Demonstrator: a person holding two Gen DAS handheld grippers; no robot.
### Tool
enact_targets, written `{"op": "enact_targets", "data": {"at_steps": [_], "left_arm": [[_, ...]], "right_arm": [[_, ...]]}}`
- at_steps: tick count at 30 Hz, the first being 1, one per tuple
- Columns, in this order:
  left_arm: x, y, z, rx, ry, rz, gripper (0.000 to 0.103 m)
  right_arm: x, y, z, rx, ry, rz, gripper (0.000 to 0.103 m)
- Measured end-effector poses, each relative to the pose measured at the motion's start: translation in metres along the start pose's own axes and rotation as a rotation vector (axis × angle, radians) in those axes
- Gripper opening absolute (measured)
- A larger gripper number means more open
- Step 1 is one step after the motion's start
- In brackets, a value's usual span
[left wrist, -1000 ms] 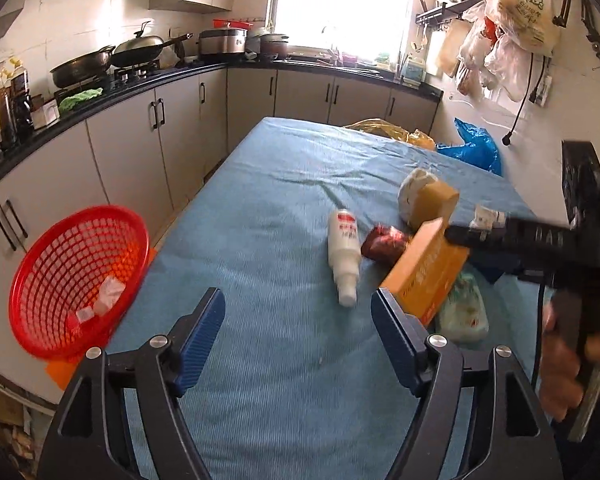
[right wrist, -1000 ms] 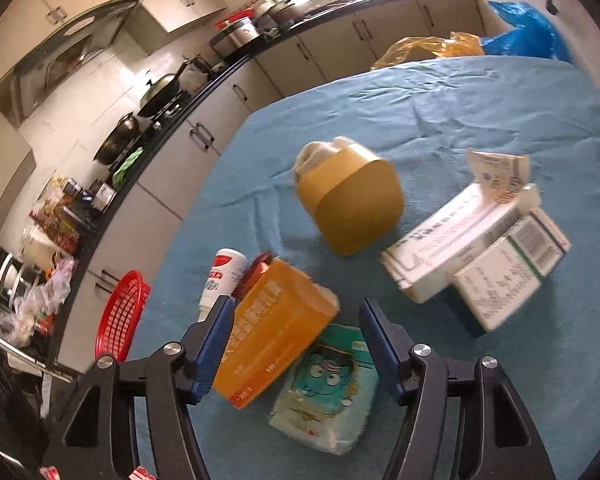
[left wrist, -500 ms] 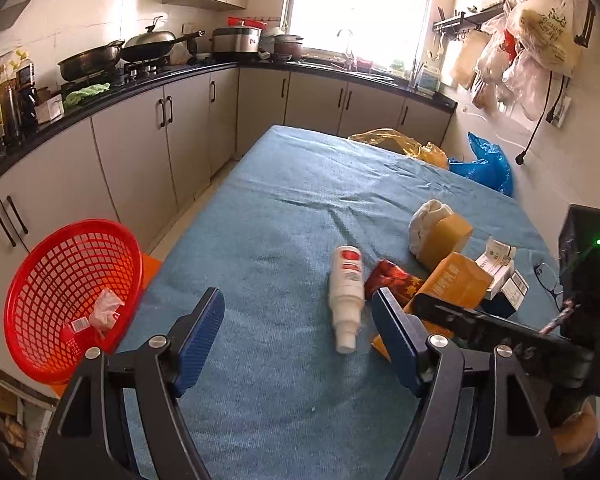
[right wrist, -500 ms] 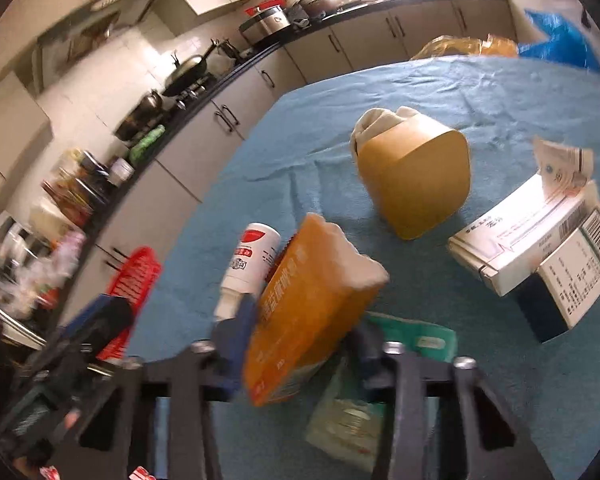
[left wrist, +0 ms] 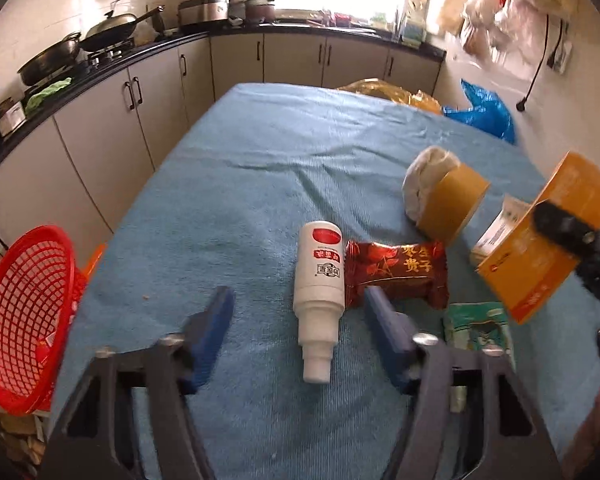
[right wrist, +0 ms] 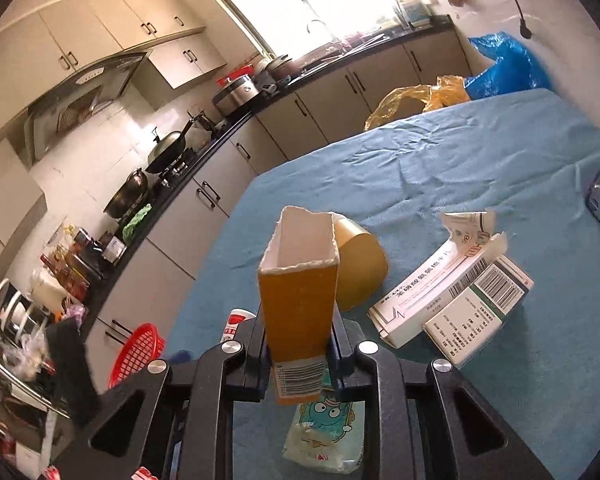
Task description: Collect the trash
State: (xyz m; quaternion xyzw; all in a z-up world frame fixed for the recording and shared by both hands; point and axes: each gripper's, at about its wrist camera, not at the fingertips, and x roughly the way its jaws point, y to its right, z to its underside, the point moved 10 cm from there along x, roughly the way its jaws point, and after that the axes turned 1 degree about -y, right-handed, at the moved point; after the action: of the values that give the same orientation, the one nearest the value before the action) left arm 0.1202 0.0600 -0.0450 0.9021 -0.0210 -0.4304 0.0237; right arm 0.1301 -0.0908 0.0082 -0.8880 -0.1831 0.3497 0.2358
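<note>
Gripping an orange carton [right wrist: 298,312] near its barcoded end, the right gripper [right wrist: 298,338] holds it clear of the blue tablecloth [right wrist: 480,160]. Its jaws have just been closing and now press on the carton's two broad sides. The carton's long axis runs forward along the fingers and tilts upward, with its torn-open white mouth pointing away from the camera toward the kitchen cabinets. In the left wrist view the same carton hangs at the right edge, slanting up to the right.

The left gripper [left wrist: 296,320] hovers low over the table with its blue fingers [left wrist: 214,322] apart. Its jaws have just been closing, yet they press on nothing. A white bottle [left wrist: 320,280] lies on the cloth between them. Its long axis runs almost straight away from the camera, with the narrow neck pointing toward the gripper and the red-labelled base pointing away.

A red snack wrapper [left wrist: 396,276] lies touching the bottle's right side, its long axis across the view. Beyond it sits a brown paper cup [left wrist: 446,204] on its side with white stuffing in its mouth. A green tissue packet [right wrist: 326,432] lies beneath the lifted carton, and two white medicine boxes [right wrist: 452,296] rest to the right. A red mesh basket [left wrist: 24,320] stands off the table's left edge.
</note>
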Motion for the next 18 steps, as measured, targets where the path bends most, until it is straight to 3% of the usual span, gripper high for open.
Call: {"op": "enact_targets", "data": {"at_steps": [6, 8, 13, 18], "left_arm": [[0.023, -0.003, 0.003, -0.008, -0.021, 0.006, 0.045], [0.025, -0.002, 0.002, 0.000, -0.003, -0.004, 0.029], [0.017, -0.008, -0.001, -0.047, 0.036, 0.042, 0.029], [-0.007, -0.009, -0.014, -0.046, 0.155, 0.031, 0.029]], "right_arm": [[-0.002, -0.004, -0.002, -0.025, 0.003, -0.010, 0.025], [0.000, -0.006, 0.001, -0.033, -0.006, -0.013, 0.025], [0.009, -0.015, 0.009, -0.073, -0.025, -0.007, 0.025], [0.013, -0.024, 0.014, -0.118, -0.021, -0.006, 0.025]]}}
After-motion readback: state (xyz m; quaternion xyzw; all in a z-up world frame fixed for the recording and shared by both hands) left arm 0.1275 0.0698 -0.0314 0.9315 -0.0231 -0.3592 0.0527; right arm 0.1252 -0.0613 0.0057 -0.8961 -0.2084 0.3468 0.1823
